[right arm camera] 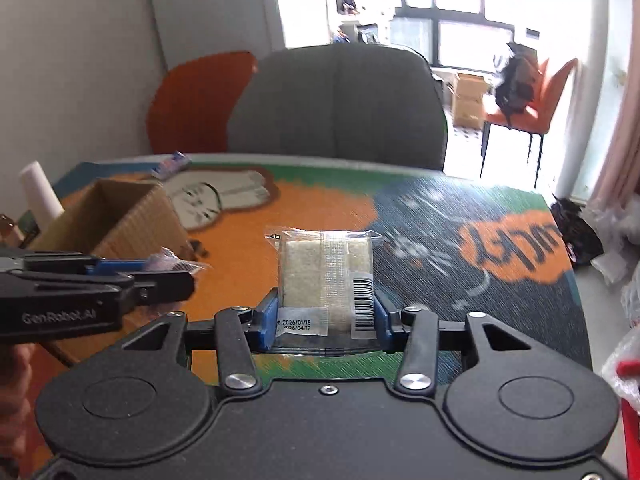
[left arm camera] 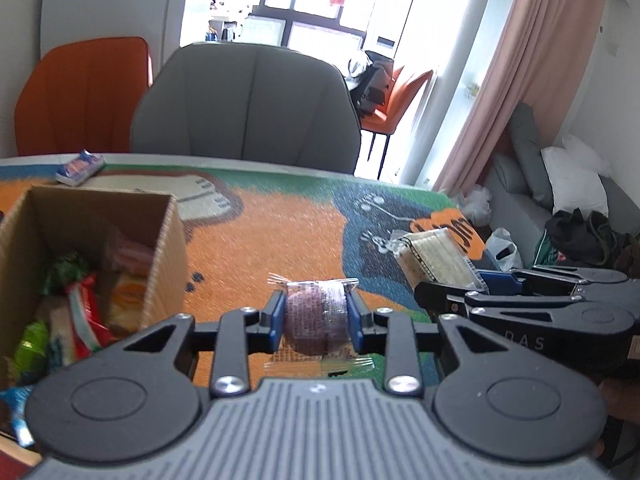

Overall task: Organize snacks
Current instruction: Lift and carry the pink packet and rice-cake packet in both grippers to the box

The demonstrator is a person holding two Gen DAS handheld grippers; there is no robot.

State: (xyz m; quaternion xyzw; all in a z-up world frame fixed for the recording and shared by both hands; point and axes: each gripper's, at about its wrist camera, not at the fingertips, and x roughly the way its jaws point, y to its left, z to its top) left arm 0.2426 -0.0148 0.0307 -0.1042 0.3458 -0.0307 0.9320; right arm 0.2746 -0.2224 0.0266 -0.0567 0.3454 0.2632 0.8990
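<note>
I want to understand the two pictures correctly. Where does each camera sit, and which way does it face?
Left wrist: sits on the left gripper, facing down across the table at a purple wrapped snack it holds; the right gripper shows alongside.
Right wrist: sits on the right gripper, facing its pale wrapped snack; the left gripper and part of a hand show.
Shared: cardboard box, grey chair, orange chair, small blue packet.

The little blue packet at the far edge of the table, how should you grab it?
The blue packet lies flat beyond the box. It is probably best pinched across its short width, coming from above, since it is long and low. Both hand-held grippers are full now: left holds a purple snack, right a pale one.
</note>
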